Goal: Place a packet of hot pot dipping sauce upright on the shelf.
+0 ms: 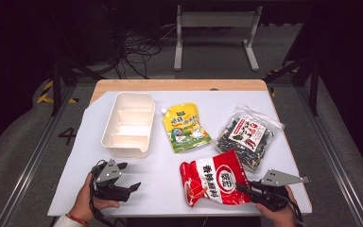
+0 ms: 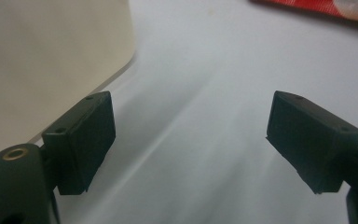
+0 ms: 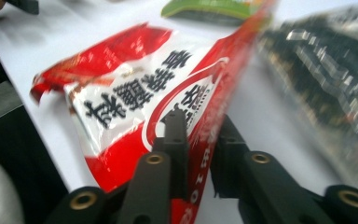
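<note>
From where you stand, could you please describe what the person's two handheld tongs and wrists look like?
Both are black two-jaw tools. The left tongs carry a grey three-cornered plate with dark holes on top, and a black cable trails from them; their blocky jaw pads are matte black with small screw holes. The right tongs bear a similar grey plate and brass-coloured rivets at the linkage. The left wrist wears a red band and white cuff.

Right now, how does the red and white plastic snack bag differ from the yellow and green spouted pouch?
The red and white snack bag is pinched at its edge by the right gripper; the yellow and green spouted pouch is untouched. The red bag lies nearest the person, the pouch farther back beside the cream tray. The pouch has a spout at one corner; the bag has none. Both are on the white table.
</note>
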`<state>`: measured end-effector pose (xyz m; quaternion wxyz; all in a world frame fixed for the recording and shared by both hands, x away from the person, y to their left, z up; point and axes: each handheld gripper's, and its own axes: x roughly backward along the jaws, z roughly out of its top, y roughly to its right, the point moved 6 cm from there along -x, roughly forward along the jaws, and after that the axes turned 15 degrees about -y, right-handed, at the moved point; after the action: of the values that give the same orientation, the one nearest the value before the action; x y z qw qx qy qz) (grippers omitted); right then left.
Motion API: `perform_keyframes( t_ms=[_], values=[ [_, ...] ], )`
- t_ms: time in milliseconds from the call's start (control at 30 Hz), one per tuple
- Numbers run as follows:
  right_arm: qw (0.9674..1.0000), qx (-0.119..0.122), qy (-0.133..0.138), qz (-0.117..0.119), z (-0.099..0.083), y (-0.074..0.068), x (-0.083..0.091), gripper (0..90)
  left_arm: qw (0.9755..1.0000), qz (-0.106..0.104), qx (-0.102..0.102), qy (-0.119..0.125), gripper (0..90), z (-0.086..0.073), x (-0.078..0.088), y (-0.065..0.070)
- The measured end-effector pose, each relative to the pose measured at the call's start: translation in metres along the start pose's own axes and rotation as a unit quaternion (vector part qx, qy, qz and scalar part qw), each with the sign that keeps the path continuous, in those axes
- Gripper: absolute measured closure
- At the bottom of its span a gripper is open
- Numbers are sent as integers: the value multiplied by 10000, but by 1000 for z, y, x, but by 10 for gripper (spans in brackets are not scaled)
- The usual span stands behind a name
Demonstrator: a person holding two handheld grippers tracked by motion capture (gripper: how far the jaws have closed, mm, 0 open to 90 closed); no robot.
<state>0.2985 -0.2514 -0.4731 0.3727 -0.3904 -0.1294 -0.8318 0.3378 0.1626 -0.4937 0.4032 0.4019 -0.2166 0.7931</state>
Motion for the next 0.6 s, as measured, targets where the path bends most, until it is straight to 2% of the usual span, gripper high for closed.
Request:
perform_keyframes(
  t_ms=[133, 233, 333, 367, 500, 600],
  values=[
    [9999, 79, 152, -16, 12, 3, 1, 885, 9996, -241, -6, 114, 159, 12, -2, 4],
    [9994, 285, 181, -94, 23, 2, -3, 900, 9989, -431, -35, 192, 157, 23, -5, 9],
    [9983, 469, 294, -154, 38, 1, -4, 900, 9977, -617, -227, 191, 163, 37, -12, 18],
    [9979, 518, 331, -184, 42, 0, -3, 900, 9977, -617, -227, 191, 165, 37, -12, 18],
    [9957, 770, 414, -296, 58, -5, -6, 900, 9957, -765, -512, 111, 168, 54, -22, 27],
    [9931, 980, 559, -333, 73, -12, -7, 900, 9944, -887, -554, 118, 168, 62, -27, 28]
  ],
)
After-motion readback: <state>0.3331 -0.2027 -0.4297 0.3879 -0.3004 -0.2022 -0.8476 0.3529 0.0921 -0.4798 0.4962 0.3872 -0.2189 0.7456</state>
